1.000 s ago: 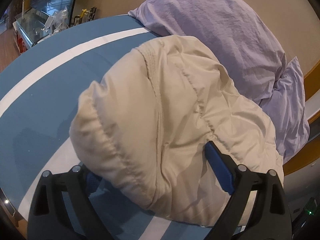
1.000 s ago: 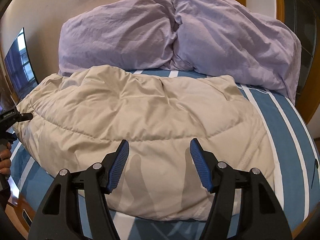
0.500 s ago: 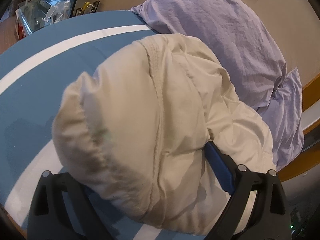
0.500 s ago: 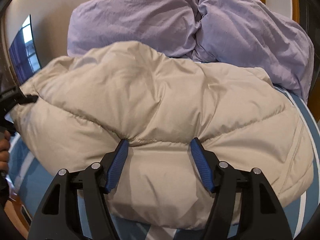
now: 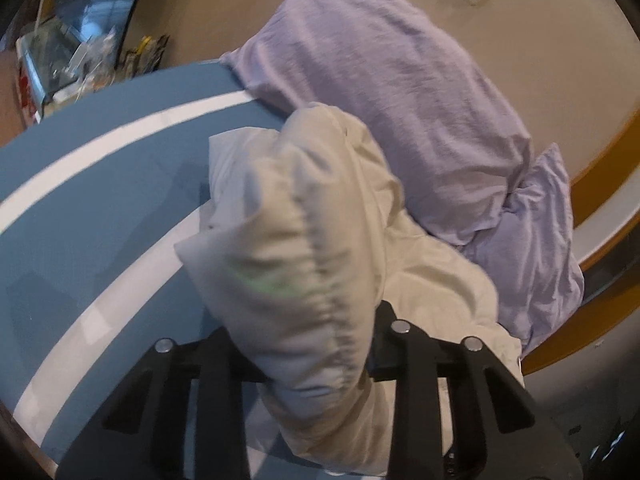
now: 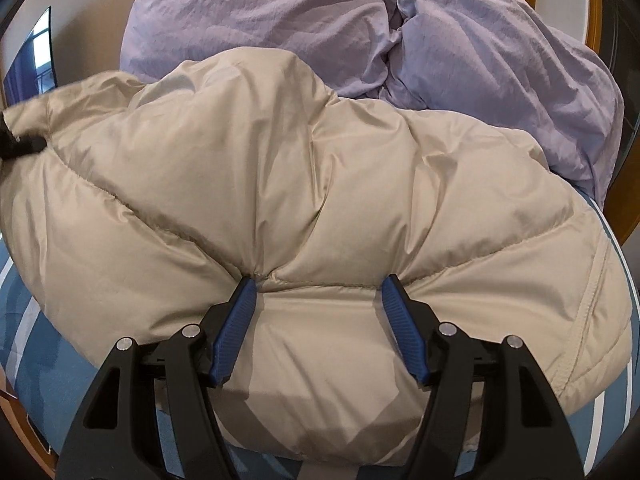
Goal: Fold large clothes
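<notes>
A beige puffer jacket (image 6: 320, 208) lies bunched on the blue striped bed (image 5: 80, 200). In the left wrist view my left gripper (image 5: 308, 344) is shut on a bunched edge of the jacket (image 5: 292, 264), which stands up between the black arms and hides the pads. In the right wrist view my right gripper (image 6: 318, 288) is open, its blue pads (image 6: 236, 328) pressed against the jacket's quilted front with a fold of fabric between them. The left gripper's black tip (image 6: 20, 146) shows at the jacket's far left corner.
Two purple pillows (image 6: 400, 40) lie against the beige wall behind the jacket. A wooden bed frame (image 5: 592, 184) curves at the right. A cluttered glass table (image 5: 60, 64) stands beyond the bed's far side. A dark screen (image 6: 36, 56) hangs on the left wall.
My left gripper has closed on the jacket's edge and lifted it, bunching it upright. My right gripper has moved forward onto the jacket and still stands open.
</notes>
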The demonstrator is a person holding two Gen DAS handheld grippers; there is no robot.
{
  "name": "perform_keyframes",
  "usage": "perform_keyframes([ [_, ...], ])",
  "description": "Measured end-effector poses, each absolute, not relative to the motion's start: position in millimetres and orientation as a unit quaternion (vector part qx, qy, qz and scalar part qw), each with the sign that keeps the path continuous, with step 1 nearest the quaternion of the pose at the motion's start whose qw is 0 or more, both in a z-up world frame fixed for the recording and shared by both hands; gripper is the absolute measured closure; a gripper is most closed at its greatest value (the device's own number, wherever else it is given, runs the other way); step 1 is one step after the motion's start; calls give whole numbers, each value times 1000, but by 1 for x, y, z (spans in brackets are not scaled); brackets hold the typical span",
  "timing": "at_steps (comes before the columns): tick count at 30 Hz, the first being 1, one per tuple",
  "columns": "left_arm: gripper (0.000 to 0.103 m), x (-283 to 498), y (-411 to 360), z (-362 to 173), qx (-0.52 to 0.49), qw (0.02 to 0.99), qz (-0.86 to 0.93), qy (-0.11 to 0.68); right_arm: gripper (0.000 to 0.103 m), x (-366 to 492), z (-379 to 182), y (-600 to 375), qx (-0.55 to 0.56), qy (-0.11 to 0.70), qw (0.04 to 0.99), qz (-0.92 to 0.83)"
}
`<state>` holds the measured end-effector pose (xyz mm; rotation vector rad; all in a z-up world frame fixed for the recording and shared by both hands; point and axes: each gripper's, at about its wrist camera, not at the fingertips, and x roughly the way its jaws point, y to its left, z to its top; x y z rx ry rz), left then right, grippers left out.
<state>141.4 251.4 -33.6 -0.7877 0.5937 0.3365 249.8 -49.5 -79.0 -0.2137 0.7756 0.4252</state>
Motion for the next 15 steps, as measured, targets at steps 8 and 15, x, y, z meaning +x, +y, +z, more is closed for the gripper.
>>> perform_keyframes([
  [8,74,146,201,25,-342,905,85,239,36,254,-80,-50,-104,380,896,205],
  [15,74,160,129,65,-285,932,3,225,36,257,-81,-53,-98,383,894,211],
])
